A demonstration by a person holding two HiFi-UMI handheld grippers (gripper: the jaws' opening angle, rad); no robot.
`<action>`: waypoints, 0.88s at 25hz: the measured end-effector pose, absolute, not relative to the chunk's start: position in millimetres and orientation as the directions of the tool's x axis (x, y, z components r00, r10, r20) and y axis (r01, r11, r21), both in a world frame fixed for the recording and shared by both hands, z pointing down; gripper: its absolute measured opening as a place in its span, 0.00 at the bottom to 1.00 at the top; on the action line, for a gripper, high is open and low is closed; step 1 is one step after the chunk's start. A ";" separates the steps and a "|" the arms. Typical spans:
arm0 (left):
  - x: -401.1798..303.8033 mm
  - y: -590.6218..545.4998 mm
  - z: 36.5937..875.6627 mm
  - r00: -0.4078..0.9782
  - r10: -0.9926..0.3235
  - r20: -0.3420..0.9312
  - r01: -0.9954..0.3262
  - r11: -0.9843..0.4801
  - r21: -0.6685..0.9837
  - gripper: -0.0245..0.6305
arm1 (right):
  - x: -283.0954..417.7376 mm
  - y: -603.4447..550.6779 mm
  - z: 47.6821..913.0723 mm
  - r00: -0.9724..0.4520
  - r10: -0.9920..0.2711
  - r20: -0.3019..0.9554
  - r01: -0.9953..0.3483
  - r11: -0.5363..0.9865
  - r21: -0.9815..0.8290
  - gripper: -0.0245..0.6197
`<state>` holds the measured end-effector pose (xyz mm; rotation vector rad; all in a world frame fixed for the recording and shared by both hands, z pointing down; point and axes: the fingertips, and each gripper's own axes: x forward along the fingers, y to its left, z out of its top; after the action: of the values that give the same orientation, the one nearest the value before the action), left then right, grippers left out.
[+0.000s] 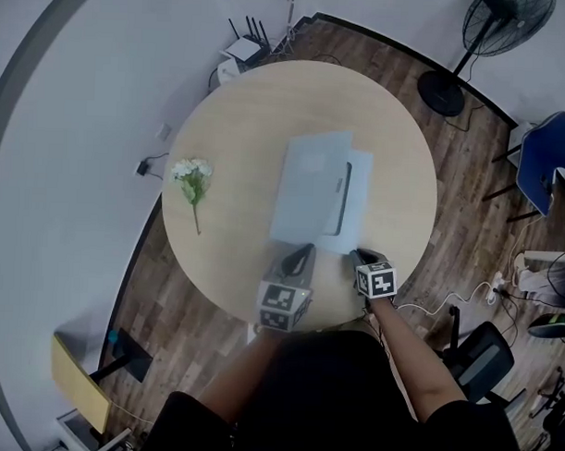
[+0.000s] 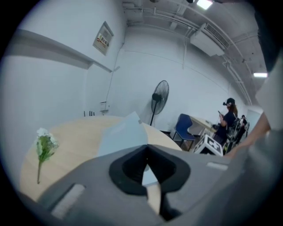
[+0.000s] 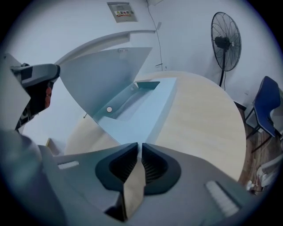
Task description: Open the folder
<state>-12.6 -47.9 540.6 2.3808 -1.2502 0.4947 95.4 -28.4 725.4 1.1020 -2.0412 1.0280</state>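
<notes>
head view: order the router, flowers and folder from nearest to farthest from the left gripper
1. folder, its raised cover pinched in the left gripper.
2. flowers, on the table, to the left.
3. router, beyond the table's far edge.

Pale-blue folder point(image 1: 311, 189), cover half-open

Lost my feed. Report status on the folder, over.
Left gripper shut on front cover, cover raised partway. Right gripper shut on folder at its near edge. Flower lies well aside, nothing blocking.
</notes>
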 end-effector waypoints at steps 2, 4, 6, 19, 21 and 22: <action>-39.6 -51.0 529.8 0.504 -0.731 0.461 -0.857 -0.491 0.159 0.04 | 91.6 -27.1 724.4 -0.459 -0.416 0.785 -0.879 0.339 -0.335 0.08; -67.1 -53.8 521.4 0.474 -0.764 0.438 -0.878 -0.451 0.161 0.04 | 87.6 -24.5 723.2 -0.449 -0.427 0.785 -0.887 0.320 -0.334 0.06; -93.2 -56.7 516.2 0.443 -0.789 0.426 -0.896 -0.411 0.170 0.04 | 86.0 -22.3 722.3 -0.435 -0.437 0.787 -0.895 0.303 -0.327 0.06; -233.7 -84.1 514.2 0.216 -0.883 0.417 -0.975 -0.216 0.047 0.04 | 26.4 -24.3 703.2 -0.404 -0.447 0.798 -0.903 0.332 -0.272 0.04; -249.9 -84.7 521.1 0.198 -0.882 0.428 -0.979 -0.203 0.034 0.04 | 9.0 -25.6 699.0 -0.429 -0.452 0.782 -0.895 0.328 -0.301 0.04; -259.4 -83.9 527.5 0.185 -0.879 0.440 -0.981 -0.191 0.031 0.04 | -0.9 -26.9 696.7 -0.439 -0.453 0.776 -0.890 0.334 -0.309 0.04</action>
<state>-259.4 -83.9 527.5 2.1601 -1.7665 0.4724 -0.9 -26.9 696.7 1.1733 -2.0295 0.9920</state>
